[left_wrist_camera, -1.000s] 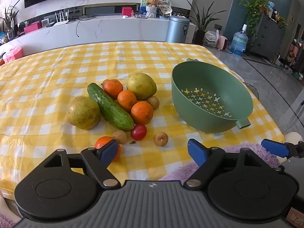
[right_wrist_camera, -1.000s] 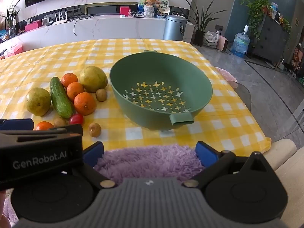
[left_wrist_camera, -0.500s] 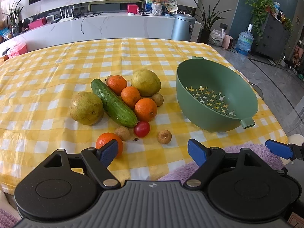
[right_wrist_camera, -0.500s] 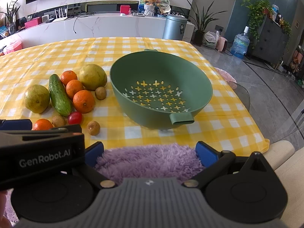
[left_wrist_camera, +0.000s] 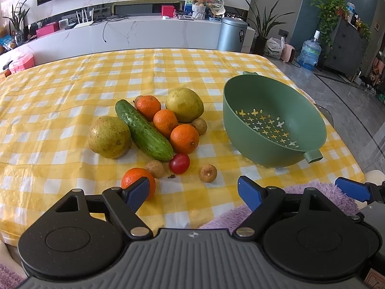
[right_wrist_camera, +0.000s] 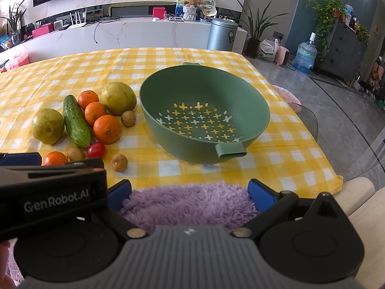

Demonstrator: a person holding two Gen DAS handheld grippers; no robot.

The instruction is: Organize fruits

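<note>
A pile of produce lies on the yellow checked tablecloth: two yellow-green pears, a cucumber, several oranges, a cherry tomato and small brown longans. An empty green colander stands to their right, also in the right wrist view. My left gripper is open and empty, near the table's front edge, just short of the nearest orange. My right gripper is open and empty over a purple fluffy cushion.
The left gripper's body fills the left of the right wrist view. Beyond the table are a white counter, a grey bin, plants and a water bottle. The table's right edge drops to a tiled floor.
Both grippers have drawn back and risen slightly, so the fruit and colander sit a little farther away. Nothing on the table moved; both grippers stayed open.
</note>
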